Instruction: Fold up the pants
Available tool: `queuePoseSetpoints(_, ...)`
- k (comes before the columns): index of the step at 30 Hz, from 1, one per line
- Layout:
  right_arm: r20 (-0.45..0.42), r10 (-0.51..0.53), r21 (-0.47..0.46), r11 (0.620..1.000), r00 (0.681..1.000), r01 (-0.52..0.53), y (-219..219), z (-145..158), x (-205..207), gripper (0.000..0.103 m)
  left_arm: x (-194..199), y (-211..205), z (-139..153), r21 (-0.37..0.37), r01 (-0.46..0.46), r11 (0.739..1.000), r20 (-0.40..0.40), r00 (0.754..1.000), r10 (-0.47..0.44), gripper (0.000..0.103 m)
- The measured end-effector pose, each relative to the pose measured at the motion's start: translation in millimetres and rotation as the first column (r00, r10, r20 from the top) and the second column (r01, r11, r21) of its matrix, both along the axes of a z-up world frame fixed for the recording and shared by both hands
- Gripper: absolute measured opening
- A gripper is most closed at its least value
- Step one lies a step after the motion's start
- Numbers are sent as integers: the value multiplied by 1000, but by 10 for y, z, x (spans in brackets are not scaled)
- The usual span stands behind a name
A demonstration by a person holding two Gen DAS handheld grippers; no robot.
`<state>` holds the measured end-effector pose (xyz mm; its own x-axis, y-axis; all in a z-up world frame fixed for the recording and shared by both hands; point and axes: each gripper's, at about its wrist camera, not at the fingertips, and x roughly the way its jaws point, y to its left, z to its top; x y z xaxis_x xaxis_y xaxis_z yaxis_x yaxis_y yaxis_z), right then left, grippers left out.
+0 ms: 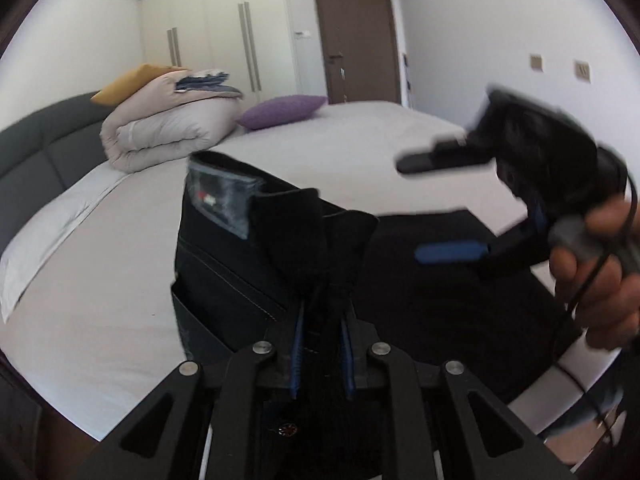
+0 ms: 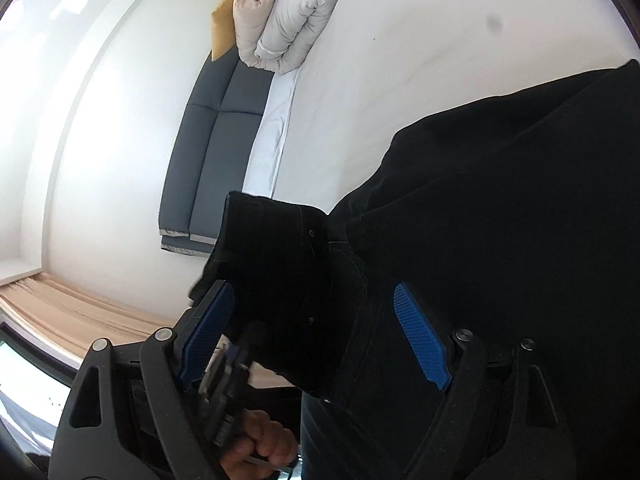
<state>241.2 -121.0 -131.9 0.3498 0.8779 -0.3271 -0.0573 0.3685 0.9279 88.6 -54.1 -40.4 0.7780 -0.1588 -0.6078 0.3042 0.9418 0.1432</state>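
Note:
Black pants (image 1: 256,264) lie on the white bed (image 1: 120,240), waistband end lifted. My left gripper (image 1: 323,344) is shut on a bunch of the waist fabric and holds it above the bed. My right gripper (image 1: 432,208) shows blurred at the right in the left wrist view, open, with nothing between its fingers, above the pants. In the right wrist view the right gripper (image 2: 316,328) is open, its blue pads (image 2: 420,340) wide apart on either side of the pants' waist (image 2: 500,200). The left gripper and hand (image 2: 240,420) show below it.
A folded beige duvet (image 1: 168,132) with a yellow pillow (image 1: 132,84) sits at the head of the bed by the grey headboard (image 1: 36,160). A purple cushion (image 1: 284,110) lies further back. Wardrobe and brown door (image 1: 356,36) stand beyond.

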Motion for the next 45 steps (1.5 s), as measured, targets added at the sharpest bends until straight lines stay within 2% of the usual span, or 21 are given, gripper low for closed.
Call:
queuePoseSetpoints(3, -20, -38, 13, 999, 999, 38, -318, -18, -21, 82, -87, -311, -270, 98, 62, 993, -34, 998, -58, 14)
queuePoseSetpoints(7, -54, -43, 0, 999, 998, 43, -643, -116, -30, 82, -241, -516, -349, 209, 101, 973, 8, 994, -105, 13)
queuePoseSetpoints(14, -85, 57, -88, 994, 995, -64, -310, -182, 51, 82, -451, -625, -337, 253, 141, 957, 53, 986, -159, 12)
queuePoseSetpoints(17, -90, 76, -71, 994, 993, -83, -236, -202, 104, 81, -522, -668, -272, 268, 160, 950, 90, 978, -190, 11)
queuePoseSetpoints(19, -91, 76, -82, 993, 993, -83, -198, -202, 123, 67, -581, -692, -254, 271, 186, 944, 99, 971, -220, 11)
queuePoseSetpoints(21, -92, 66, -127, 989, 994, -77, -190, -211, 173, 35, -638, -732, -243, 268, 204, 942, 102, 966, -238, 11)
queuePoseSetpoints(24, -70, 30, -193, 980, 997, -43, -311, -217, 69, 16, -674, -794, -243, 256, 232, 938, 89, 961, -262, 11)
queuePoseSetpoints(28, -40, -14, -248, 969, 999, 4, -546, -207, -91, 14, -710, -934, -244, 250, 289, 924, 71, 946, -315, 11)
queuePoseSetpoints(34, 29, -45, -348, 936, 999, 52, -845, -37, -274, 13, -723, -1113, -246, 249, 361, 899, 60, 920, -386, 11)
queuePoseSetpoints(42, 40, -69, -363, 929, 997, 79, -1163, 8, -399, 13, -669, -1104, -272, 243, 410, 879, 46, 900, -433, 11)
queuePoseSetpoints(45, 42, -75, -365, 927, 996, 85, -1147, -19, -473, 13, -684, -1076, -310, 239, 421, 875, 37, 896, -442, 11)
